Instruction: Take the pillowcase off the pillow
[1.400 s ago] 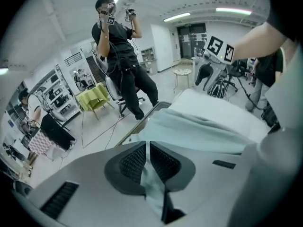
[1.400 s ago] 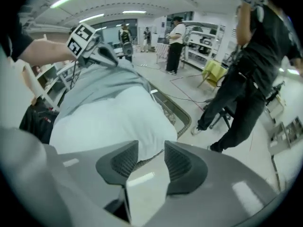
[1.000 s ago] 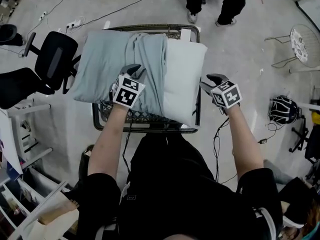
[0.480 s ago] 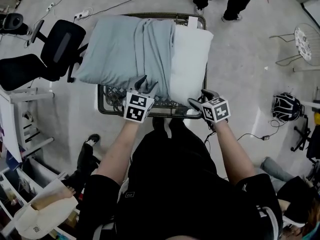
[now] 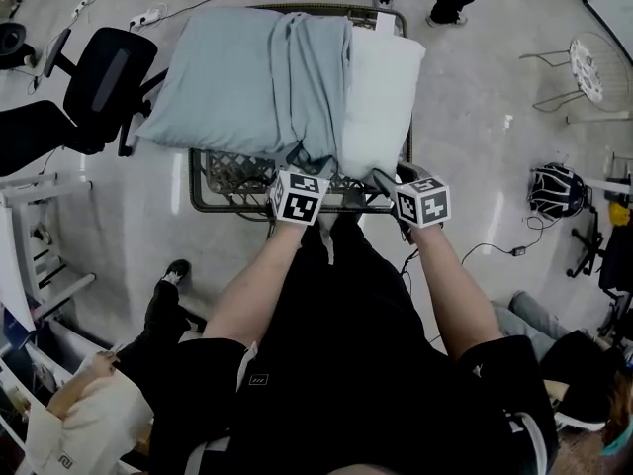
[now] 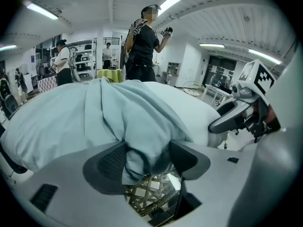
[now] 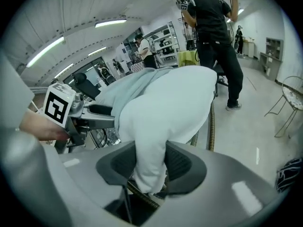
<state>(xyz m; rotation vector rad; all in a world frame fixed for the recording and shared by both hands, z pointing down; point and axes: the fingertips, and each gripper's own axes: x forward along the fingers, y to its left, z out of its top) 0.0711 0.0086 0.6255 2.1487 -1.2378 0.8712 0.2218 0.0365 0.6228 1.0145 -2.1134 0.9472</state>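
Blue pillowcase [image 5: 247, 77] half covering white pillow [image 5: 381, 87], on lattice table [image 5: 223, 181]

The pale blue-grey pillowcase [image 5: 247, 77] covers most of the pillow [image 5: 381, 87] and is bunched in long folds above the middle of the lattice-topped table [image 5: 232, 178]. The pillow's bare white end sticks out toward the table's right edge. The cased end overhangs the table's left side.

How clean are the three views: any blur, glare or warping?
Head view: sharp, evenly lit, pale glare streaks on the floor. Left gripper view: bent by the wide lens, dark corners, pillowcase sharp. Right gripper view: same bending, pillow crisp.
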